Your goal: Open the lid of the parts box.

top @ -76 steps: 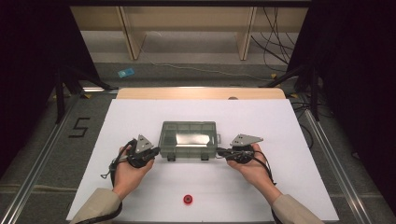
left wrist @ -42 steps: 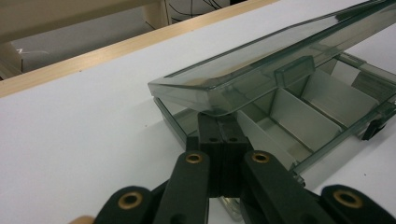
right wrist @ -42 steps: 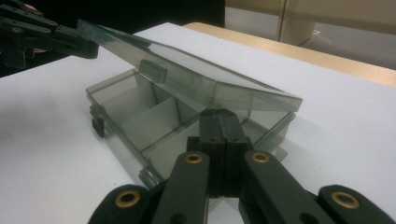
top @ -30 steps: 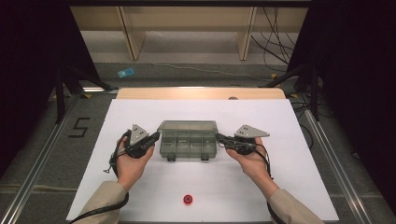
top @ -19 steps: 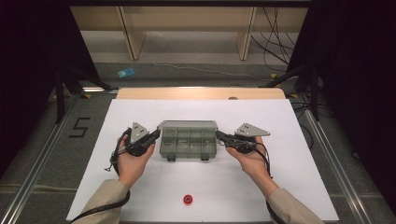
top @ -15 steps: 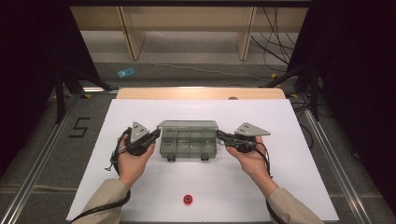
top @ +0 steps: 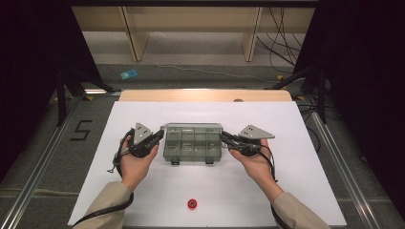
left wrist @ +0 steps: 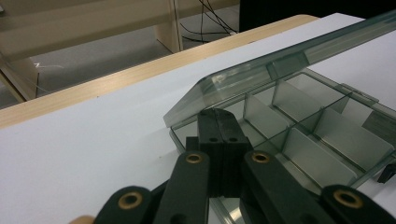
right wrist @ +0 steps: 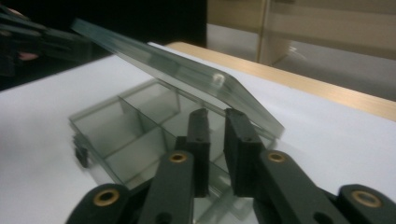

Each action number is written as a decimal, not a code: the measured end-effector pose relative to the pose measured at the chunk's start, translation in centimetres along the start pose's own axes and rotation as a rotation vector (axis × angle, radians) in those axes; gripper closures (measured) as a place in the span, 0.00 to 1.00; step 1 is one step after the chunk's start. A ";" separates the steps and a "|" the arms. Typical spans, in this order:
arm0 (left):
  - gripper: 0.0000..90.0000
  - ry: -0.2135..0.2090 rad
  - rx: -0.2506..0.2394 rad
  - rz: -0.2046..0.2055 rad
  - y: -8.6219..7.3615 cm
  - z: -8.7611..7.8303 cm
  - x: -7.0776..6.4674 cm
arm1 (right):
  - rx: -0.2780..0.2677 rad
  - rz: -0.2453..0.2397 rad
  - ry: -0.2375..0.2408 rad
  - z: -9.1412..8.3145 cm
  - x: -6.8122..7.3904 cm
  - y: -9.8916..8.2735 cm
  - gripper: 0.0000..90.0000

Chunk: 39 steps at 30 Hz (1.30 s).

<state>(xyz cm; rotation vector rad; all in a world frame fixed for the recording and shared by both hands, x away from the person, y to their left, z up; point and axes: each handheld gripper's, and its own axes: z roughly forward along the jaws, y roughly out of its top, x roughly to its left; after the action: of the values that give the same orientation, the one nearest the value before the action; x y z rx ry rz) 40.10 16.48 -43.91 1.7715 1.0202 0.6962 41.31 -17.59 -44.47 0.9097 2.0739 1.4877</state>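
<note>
A clear grey compartment box (top: 193, 145) lies in the middle of the white table, its lid (top: 191, 127) tilted up from the far side. My left gripper (top: 160, 136) is shut with nothing between its jaws, and its tips (left wrist: 218, 114) rest at the box's left end under the raised lid (left wrist: 280, 60). My right gripper (top: 223, 138) sits at the box's right end. Its jaws (right wrist: 215, 114) have just been opening and stand a little apart below the lid's corner (right wrist: 219, 81), with nothing pressed between them.
A small red round piece (top: 192, 204) lies near the table's front edge. The white tabletop (top: 296, 129) extends to both sides of the box, with a wooden strip (top: 205, 95) along the far edge. Beyond it are shelves and cables on the floor.
In the earliest frame the lid lay flat on the box; it now stands raised and the compartments show. Both hands have shifted slightly farther up the table, then held still.
</note>
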 end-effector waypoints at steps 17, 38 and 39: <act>0.98 0.004 0.008 0.013 -0.1 0.1 -0.1 | -0.033 -0.023 -0.137 0.7 0.6 0.3 0.65; 0.75 0.057 -0.057 0.084 0.3 0.8 0.1 | -0.063 -0.070 -0.166 1.3 0.7 0.7 0.69; 0.75 0.066 -0.059 0.084 0.3 0.9 0.1 | -0.056 -0.069 -0.160 1.3 0.7 0.7 0.69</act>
<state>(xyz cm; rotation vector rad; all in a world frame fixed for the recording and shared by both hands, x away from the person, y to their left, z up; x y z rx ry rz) 40.95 16.11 -43.92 1.7580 0.9634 0.8345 41.89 -16.06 -44.19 0.8954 1.9200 1.3836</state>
